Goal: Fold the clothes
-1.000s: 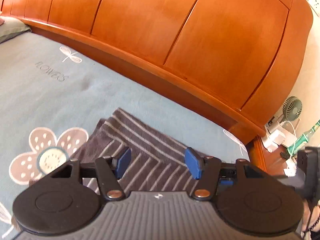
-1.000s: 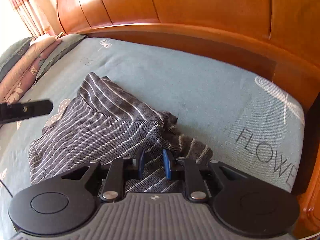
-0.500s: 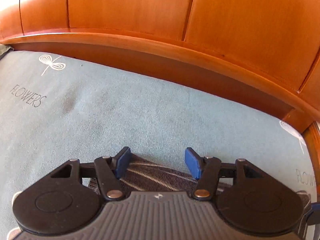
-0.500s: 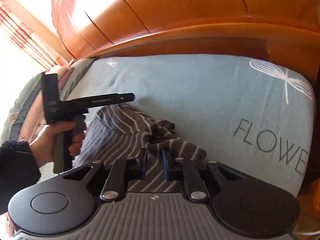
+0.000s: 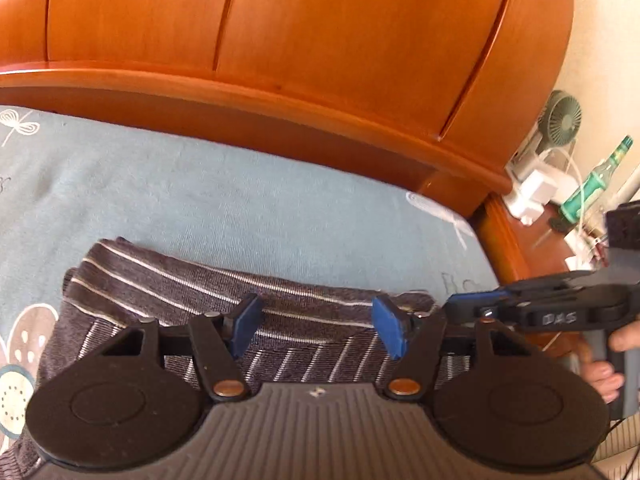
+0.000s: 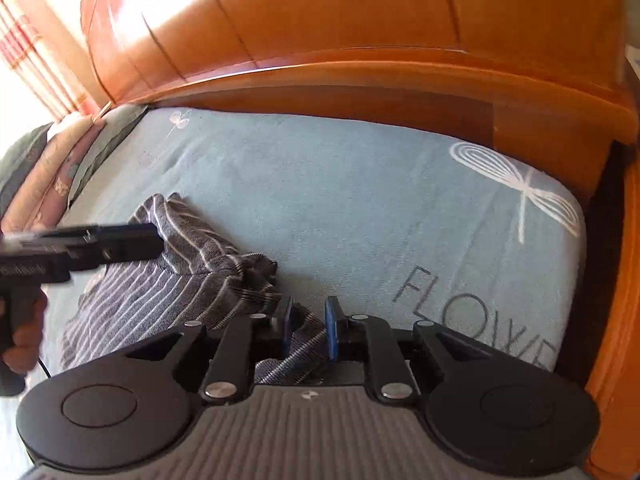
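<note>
**Right wrist view: striped garment pinched on bed**

Nearest, right gripper [image 6: 307,330] narrowed on a bunched corner of the garment [image 6: 160,300], probably to carry that corner over as a fold. Soft grey knit, thin white stripes, lying partly doubled and rumpled on the blue sheet [image 6: 340,200]. Left gripper [image 5: 316,330] spread wide above the doubled edge, holding nothing. Beyond, glossy orange wooden headboard [image 6: 360,32], curved panels.
</note>
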### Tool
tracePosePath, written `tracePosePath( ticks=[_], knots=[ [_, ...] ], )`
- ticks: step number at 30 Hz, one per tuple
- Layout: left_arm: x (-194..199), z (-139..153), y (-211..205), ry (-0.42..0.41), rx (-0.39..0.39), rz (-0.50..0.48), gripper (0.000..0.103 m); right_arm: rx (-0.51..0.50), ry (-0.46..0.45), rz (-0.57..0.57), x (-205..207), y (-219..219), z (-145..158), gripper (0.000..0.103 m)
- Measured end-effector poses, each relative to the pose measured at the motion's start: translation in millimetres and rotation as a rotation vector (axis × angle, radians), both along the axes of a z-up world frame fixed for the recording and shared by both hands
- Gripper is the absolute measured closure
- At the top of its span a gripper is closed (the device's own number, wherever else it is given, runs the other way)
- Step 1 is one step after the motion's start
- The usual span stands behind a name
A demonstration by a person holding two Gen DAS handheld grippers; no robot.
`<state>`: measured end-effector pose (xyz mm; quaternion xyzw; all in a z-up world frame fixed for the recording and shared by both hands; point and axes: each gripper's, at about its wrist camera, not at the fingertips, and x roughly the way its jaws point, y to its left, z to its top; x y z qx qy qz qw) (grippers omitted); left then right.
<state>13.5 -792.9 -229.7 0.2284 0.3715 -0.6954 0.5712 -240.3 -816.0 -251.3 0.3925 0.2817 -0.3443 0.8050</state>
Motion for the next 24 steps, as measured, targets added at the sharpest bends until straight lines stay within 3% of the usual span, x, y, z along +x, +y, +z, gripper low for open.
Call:
tracePosePath(
  ticks=[2, 5, 10, 12, 15, 17, 24],
  knots=[
    [-1.4, -9.8, -8.7, -0.026, -0.023, 0.017, 0.04, -0.022, -0.021, -0.012, -6.1, 1.4, 6.7, 0.083],
    [0.1, -22.1, -34.8, -0.066, 0.004, 0.043, 0.041, -0.042, -0.08, 0.009, -6.3, 5.4, 14.3, 0.083],
    [2.6, -15.6, -43.8, -0.084, -0.01, 0.091, 0.043, -0.081, -0.145, 0.205, 22.0, 17.0, 19.7, 0.083],
    [9.6, -6.4, -37.5, -0.058, -0.029, 0.134, 0.043, -0.103, -0.111, 0.223, 34.6, 16.0, 15.5, 0.083],
    [20.2, 11.2, -23.5, -0.024, -0.049, 0.166, 0.043, -0.092, -0.038, 0.173, 42.6, 2.7, -0.8, 0.085],
    [27.4, 25.2, -3.5, -0.015, -0.058, 0.188, 0.043, -0.061, -0.031, 0.116, 36.3, -8.5, -8.2, 0.07],
    [35.1, 59.4, 92.8, 0.006, -0.073, 0.28, 0.041, -0.083, -0.058, 0.103, 19.6, 3.9, 31.1, 0.068]
  ],
)
